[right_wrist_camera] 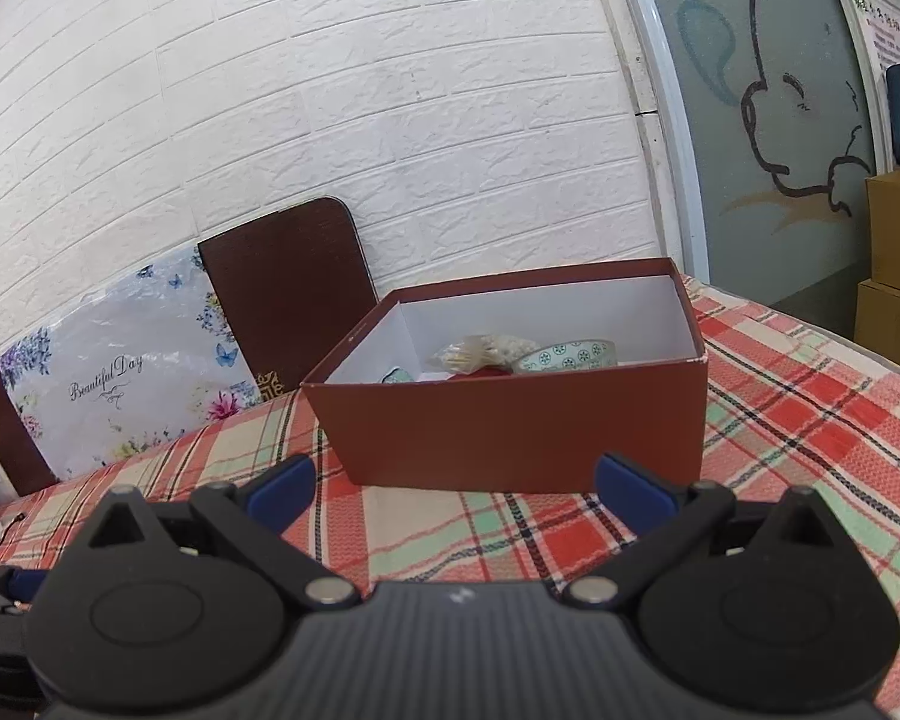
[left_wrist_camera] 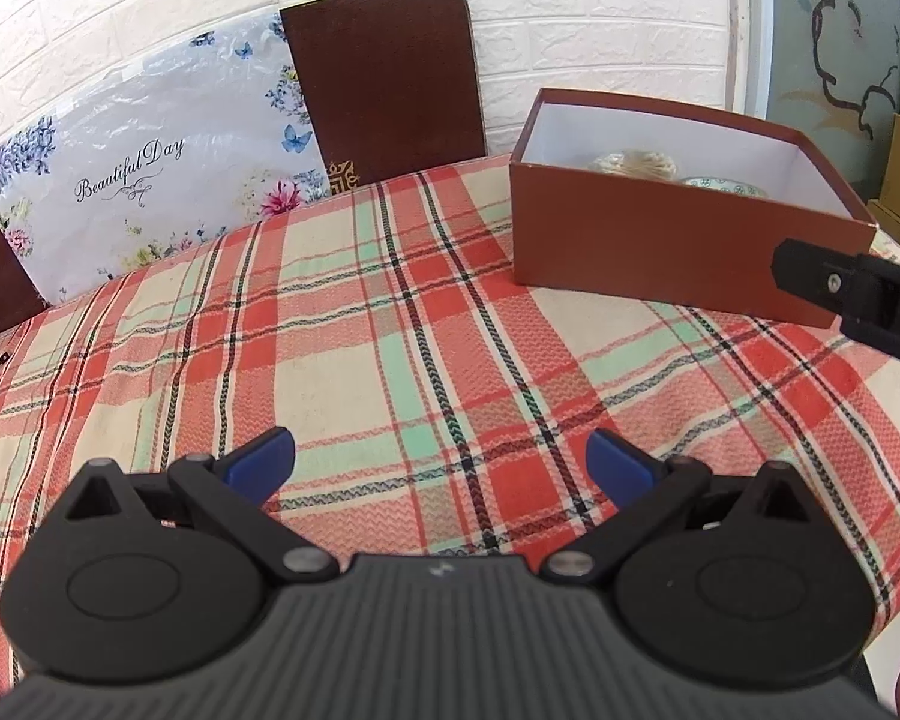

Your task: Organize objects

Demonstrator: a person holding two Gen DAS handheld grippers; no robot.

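Both grippers are spread wide with nothing between their blue pads, the left gripper (left_wrist_camera: 441, 462) over the bare plaid tablecloth (left_wrist_camera: 360, 324) and the right gripper (right_wrist_camera: 453, 495) just before the red box (right_wrist_camera: 510, 420), which stands on the cloth and holds a tape roll (right_wrist_camera: 570, 356) and a small bag (right_wrist_camera: 480, 353)

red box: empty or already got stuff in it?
Not empty. The lidless red box holds a patterned tape roll and a clear packet.

Bright even light, soft shadows, fisheye-bent edges
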